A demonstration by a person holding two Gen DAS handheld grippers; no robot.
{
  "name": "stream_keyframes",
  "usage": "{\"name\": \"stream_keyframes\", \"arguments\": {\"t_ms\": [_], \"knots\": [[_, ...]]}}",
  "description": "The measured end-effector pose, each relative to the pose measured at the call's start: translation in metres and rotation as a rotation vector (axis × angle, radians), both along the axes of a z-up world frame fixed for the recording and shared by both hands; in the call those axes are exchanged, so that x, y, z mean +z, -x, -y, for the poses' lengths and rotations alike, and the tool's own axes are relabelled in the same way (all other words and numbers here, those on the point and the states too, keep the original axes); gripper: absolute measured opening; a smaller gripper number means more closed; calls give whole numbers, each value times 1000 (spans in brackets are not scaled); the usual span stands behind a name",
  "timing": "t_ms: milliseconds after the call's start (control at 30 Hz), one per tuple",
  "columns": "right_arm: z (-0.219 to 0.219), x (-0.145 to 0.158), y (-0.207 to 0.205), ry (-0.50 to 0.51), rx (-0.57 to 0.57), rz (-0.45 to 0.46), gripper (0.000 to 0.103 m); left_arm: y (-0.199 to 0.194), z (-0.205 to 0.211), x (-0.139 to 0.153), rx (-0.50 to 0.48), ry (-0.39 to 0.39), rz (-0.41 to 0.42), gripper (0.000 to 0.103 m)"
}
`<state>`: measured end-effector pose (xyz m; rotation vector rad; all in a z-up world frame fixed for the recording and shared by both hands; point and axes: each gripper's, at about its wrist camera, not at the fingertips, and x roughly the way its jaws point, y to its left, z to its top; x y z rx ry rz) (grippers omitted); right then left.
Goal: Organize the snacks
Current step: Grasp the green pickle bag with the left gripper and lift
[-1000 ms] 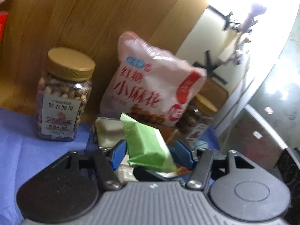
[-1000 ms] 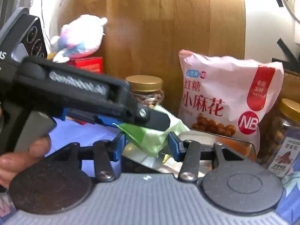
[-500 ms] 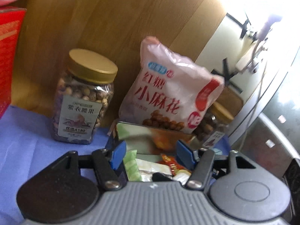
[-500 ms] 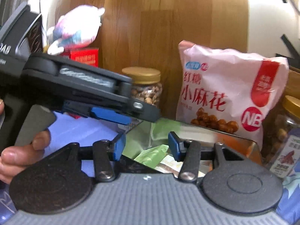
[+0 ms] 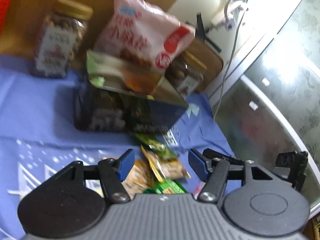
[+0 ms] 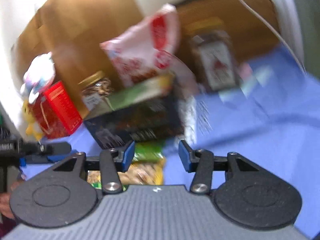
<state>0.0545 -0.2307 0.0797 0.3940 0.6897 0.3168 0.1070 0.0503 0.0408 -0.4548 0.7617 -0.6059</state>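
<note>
Both views are motion-blurred. Nearest, the left gripper (image 5: pixel 159 165) has its blue pads apart and empty over a loose heap of snack packets (image 5: pixel 160 160) on the blue tablecloth (image 5: pixel 36 108): crinkly foil sachets in orange, tan and green, their long axes fanning toward 12 and 1 o'clock. The right gripper (image 6: pixel 156 157), jaws just narrowing yet still apart and gripping nothing, hovers over the same packets. Beyond, at 12 o'clock, sits the dark rectangular tin box (image 5: pixel 124 114), shiny metal inside, with a green packet (image 5: pixel 98 81) in it. Behind stand a glossy pink snack bag (image 5: pixel 144 34) and gold-lidded clear nut jars (image 5: pixel 60 40) against a wooden board (image 5: pixel 40 6).
</note>
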Motion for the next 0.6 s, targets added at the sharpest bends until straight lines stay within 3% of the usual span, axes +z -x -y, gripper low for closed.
{"name": "stream_keyframes", "arguments": {"t_ms": [67,200,533,600], "knots": [[12,-8,-8,-97,-17,-50,40,-8,8,-2,-7,-2,-23,61],[19,-20,-30,-218,-19,-103,39,-30,20,-5,18,-25,-76,61],[11,-48,-68,-245,73,-212,37,-73,53,-29,17,-96,-156,61],[9,-56,-72,-274,93,-234,27,-75,60,-36,5,-106,-161,55]]}}
